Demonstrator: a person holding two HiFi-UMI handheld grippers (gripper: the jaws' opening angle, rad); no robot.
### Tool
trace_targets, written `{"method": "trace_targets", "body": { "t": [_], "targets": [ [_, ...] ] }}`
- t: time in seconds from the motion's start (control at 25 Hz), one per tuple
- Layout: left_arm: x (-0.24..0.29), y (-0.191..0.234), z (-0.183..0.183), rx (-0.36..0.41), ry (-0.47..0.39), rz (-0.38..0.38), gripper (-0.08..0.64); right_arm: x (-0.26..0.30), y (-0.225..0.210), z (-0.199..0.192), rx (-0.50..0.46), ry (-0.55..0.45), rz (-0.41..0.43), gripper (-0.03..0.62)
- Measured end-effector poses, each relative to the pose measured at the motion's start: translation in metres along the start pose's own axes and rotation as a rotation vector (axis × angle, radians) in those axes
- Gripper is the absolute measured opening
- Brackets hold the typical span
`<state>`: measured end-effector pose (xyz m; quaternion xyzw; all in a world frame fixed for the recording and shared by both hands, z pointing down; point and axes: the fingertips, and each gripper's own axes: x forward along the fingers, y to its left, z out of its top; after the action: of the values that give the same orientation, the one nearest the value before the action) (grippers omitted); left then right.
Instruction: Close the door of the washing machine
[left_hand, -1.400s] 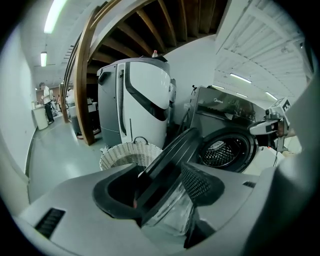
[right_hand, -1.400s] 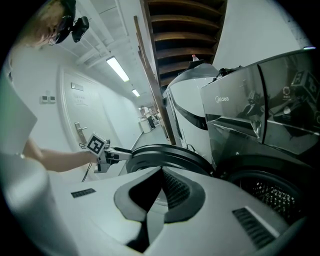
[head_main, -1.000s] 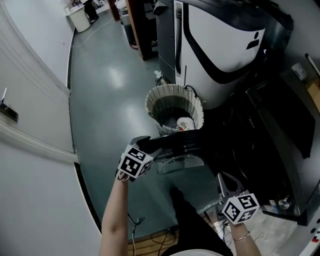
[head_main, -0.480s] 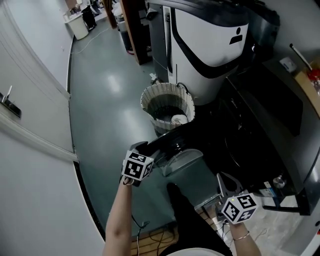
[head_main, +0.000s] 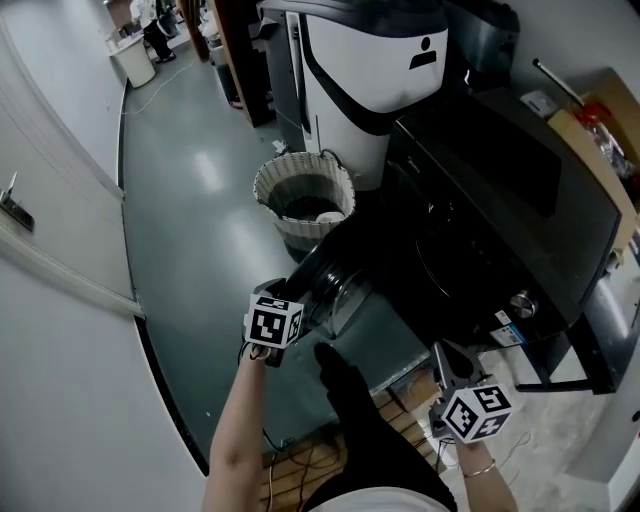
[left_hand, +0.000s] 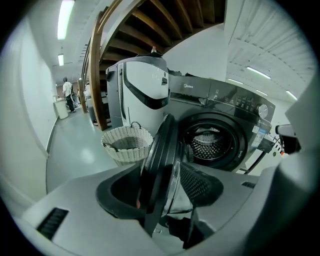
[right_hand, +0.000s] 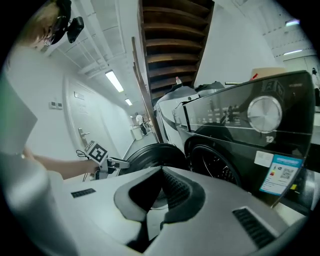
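The black washing machine (head_main: 480, 200) stands at the right, its round door (head_main: 335, 275) swung partly out towards the floor. My left gripper (head_main: 303, 303) sits at the door's outer edge. In the left gripper view its jaws (left_hand: 160, 185) stand wide, one on each side of the door rim (left_hand: 160, 160), with a gap showing on the left side. Behind the door the steel drum (left_hand: 212, 145) is in sight. My right gripper (head_main: 447, 357) hangs low in front of the machine, apart from it, its fingers together on nothing (right_hand: 162, 170). From there the door (right_hand: 152, 152) faces me.
A woven basket (head_main: 303, 200) with something white inside stands on the floor just beyond the door. A white and black appliance (head_main: 370, 60) is behind it. Cables and a wooden pallet (head_main: 300, 460) lie near my feet. A white door (head_main: 40, 270) fills the left.
The washing machine door has swung in towards the machine, and my left gripper has travelled with its edge. The right gripper has moved along with me, staying low in front.
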<state>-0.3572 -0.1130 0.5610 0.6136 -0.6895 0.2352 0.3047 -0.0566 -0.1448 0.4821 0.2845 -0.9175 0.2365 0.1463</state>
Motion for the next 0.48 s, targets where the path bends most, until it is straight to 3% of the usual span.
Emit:
{"method": "trace_targets", "body": {
  "t": [0.24, 0.48],
  "targets": [
    [-0.001, -0.057, -0.015, 0.000, 0.002, 0.024, 0.262, -0.070, -0.030, -0.028, 0.038, -0.021, -0.075, 0.008],
    [-0.009, -0.110, -0.022, 0.004, 0.012, -0.030, 0.262, -0.125, -0.044, -0.042, 0.069, -0.030, -0.138, 0.008]
  ]
}}
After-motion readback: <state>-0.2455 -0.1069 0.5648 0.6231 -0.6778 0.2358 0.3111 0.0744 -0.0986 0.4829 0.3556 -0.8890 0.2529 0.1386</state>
